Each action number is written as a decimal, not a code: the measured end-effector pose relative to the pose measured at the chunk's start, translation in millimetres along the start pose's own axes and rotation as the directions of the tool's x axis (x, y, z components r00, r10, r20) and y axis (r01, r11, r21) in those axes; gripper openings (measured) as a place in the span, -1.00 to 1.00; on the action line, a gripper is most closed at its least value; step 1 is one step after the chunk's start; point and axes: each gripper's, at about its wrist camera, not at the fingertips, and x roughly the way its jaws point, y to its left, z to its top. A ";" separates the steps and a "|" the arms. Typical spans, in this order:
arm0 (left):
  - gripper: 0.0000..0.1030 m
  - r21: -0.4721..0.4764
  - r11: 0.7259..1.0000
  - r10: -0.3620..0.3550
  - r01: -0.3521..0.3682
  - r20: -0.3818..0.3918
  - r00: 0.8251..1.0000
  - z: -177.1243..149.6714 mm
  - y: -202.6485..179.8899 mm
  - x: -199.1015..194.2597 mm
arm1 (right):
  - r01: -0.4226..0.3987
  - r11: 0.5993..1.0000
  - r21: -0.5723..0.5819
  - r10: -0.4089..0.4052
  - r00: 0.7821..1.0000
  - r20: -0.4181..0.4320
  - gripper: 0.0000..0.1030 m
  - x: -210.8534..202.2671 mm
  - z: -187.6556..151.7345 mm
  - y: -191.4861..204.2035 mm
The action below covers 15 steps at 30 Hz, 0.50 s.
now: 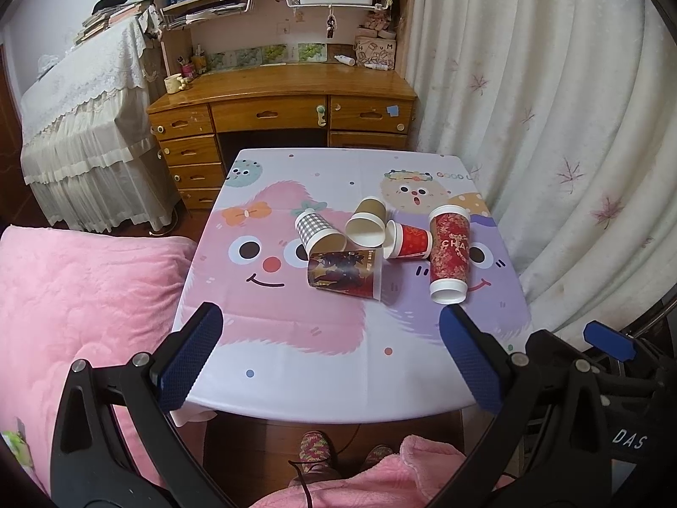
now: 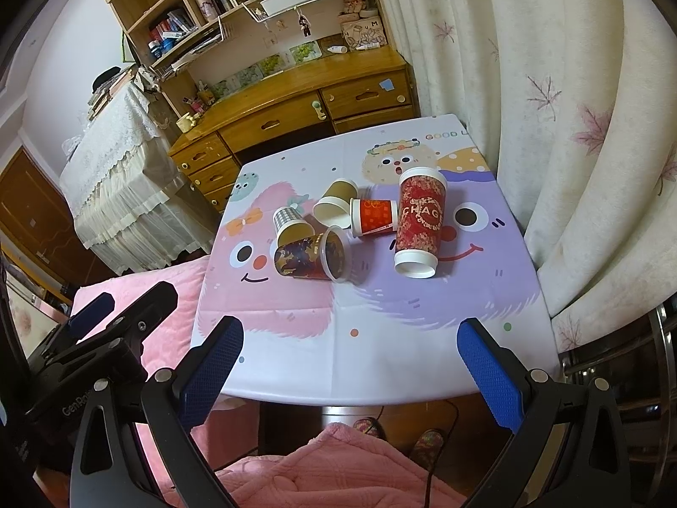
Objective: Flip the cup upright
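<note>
Both grippers are hanging back over the near edge of the table (image 1: 296, 385), fingers spread wide apart and gripping nothing: the left gripper (image 1: 332, 355) fills the bottom of its own view, same story for the right gripper (image 2: 349, 366). All five paper cups are tipped over in a cluster past the middle of the cartoon tablecloth, center-right of both frames, well clear of either gripper. The one that looks easiest to start on, I'd say, is the tall red CHAGEE cup (image 2: 419, 220). It lies with its long axis running almost straight toward the camera, white-rimmed end nearest, the other end pointing to the far side of the table, and it sits at the right edge of the pile. In the left view that cup (image 1: 450, 249) ends up just above the right-hand finger, so it's off to the side for the left one, while in the right view it's more or less dead ahead between the fingers. So my guess is the right gripper is the better placed one: go straight forward, pinch across the body, then swing it up. The small red cup (image 2: 374, 216) is touching or nearly touching its side, with the brown cup (image 2: 336, 203), the checkered cup (image 2: 287, 220) and the dark patterned clear-rimmed cup (image 2: 311, 256) further left, so a sloppy approach could nudge the neighbors.
</note>
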 end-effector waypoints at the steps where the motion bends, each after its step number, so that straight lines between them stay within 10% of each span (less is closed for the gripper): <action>1: 0.98 0.000 1.000 0.001 -0.001 0.000 1.000 0.1 -0.3 0.2 | 0.001 1.000 0.001 -0.001 1.000 -0.001 1.00 0.2 -0.7 0.1; 15: 0.98 -0.007 1.000 0.000 0.000 -0.003 1.000 -1.3 7.1 1.9 | -0.019 1.000 0.023 0.020 0.999 -0.027 1.00 5.5 -2.6 3.2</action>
